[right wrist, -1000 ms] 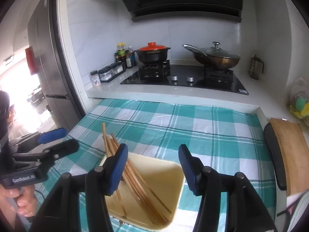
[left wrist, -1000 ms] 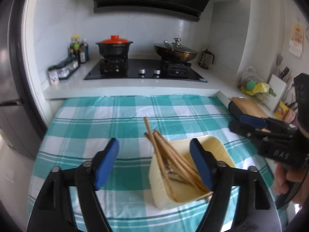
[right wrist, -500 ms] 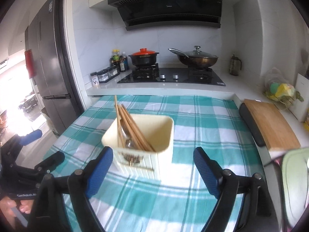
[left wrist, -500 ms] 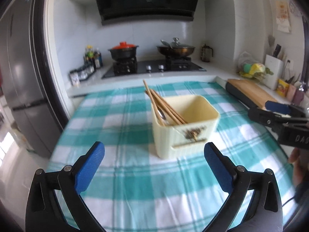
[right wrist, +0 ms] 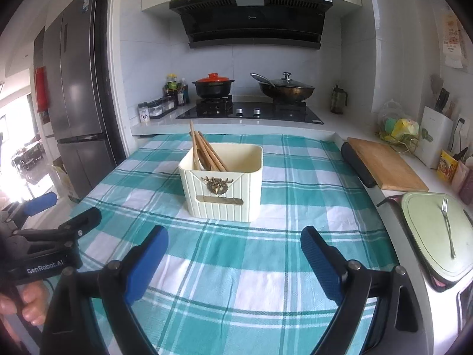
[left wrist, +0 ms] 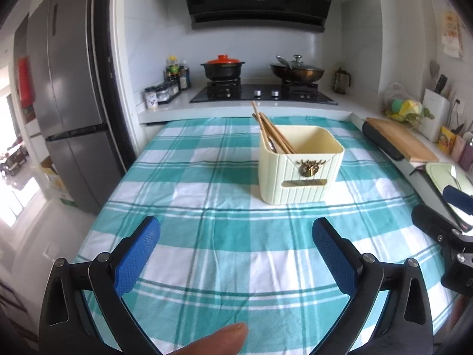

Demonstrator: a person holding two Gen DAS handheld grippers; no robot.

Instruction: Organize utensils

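Both grippers have pulled back from the cream holder (left wrist: pixel 300 167), which a second ago sat right between their pads and now stands well ahead of them on the checked cloth of the table (left wrist: pixel 207 177). The left gripper (left wrist: pixel 236 254) is spread wide with nothing between its pads. The right gripper (right wrist: pixel 235 261) has just been opening its jaws, and it too is empty over bare cloth.

The holder stands upright near the middle of the table, with the wooden chopsticks (left wrist: pixel 270 131) leaning against its left inner wall, tips up and out past the rim. A metal utensil seems to lie among them, though it is hard to make out. Judging by this, the holder has been set where both hands can reach it, and the wide-open jaws suggest readiness for the next pick.

From the right wrist view, a fork (right wrist: pixel 448 230) lies on a pale green tray (right wrist: pixel 425 236) beside the table's right edge, probably the next utensil to collect; that view also shows the hand (right wrist: pixel 28 304) gripping the left tool. The left wrist view catches only a corner of that tray, but shows a fingertip (left wrist: pixel 218 338) at its lower edge.
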